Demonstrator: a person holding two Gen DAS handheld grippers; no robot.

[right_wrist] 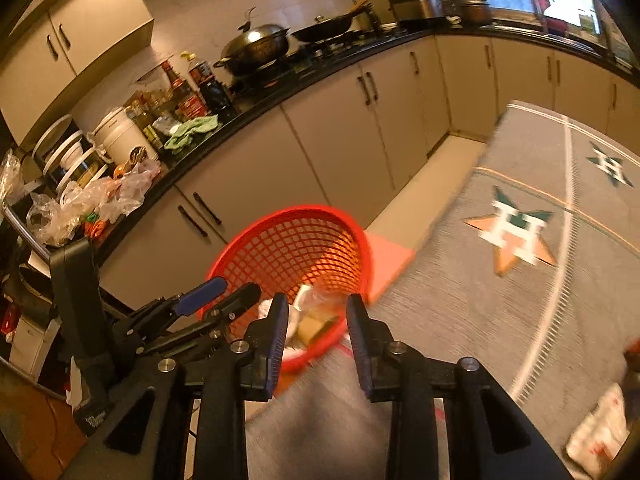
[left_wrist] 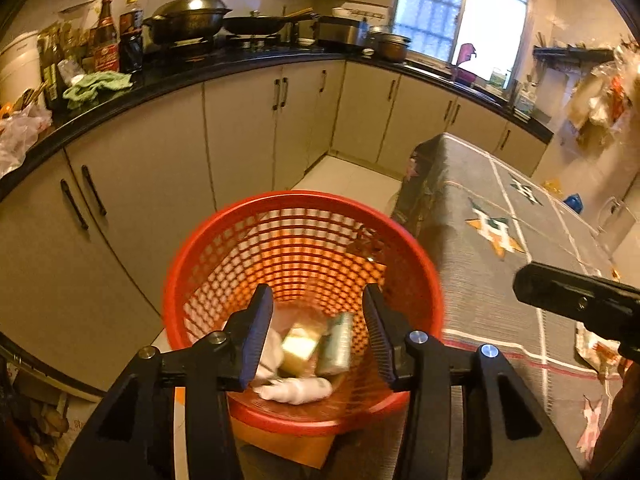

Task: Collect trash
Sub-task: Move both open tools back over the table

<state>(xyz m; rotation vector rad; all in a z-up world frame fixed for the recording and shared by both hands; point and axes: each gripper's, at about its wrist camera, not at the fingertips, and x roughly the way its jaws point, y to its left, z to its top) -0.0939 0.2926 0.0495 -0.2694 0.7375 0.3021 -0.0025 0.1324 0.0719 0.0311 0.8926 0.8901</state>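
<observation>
Left wrist view
- Left gripper (left_wrist: 316, 332): fingers spread wide with nothing between them, poised directly above the mouth of the bin.
- Red plastic lattice waste basket (left_wrist: 208, 272): stands on the floor between the beige cupboard fronts and the cloth-covered table, its rim touching or just beside the table edge.
- Trash already in: a yellow block-shaped piece (left_wrist: 298, 346), a pale green carton (left_wrist: 338, 342) leaning beside it, and crumpled white tissue (left_wrist: 296, 390) at the bottom.
- Right gripper: only a dark part of it juts in at the right edge, over the table.
- Grey patterned tablecloth (left_wrist: 492, 300): a printed wrapper-like scrap (left_wrist: 596, 350) lies near the right edge; likely trash left to collect.

Right wrist view
- Right gripper (right_wrist: 318, 336): fingers apart and empty, above the table's near edge and aimed toward the basket.
- Left gripper as seen here (right_wrist: 224, 292): its blue-padded fingers reach over the basket's near rim, spread.
- Basket (right_wrist: 240, 240): the same scraps show inside, blurred.
- White printed packet (right_wrist: 596, 428): lies on the cloth at lower right, well apart from the basket.

Progress
- Done: several pieces are in the basket, by my judgement.
- Left: at least the packet on the table; the plastic bags on the black counter (right_wrist: 120, 192) may or may not count.
</observation>
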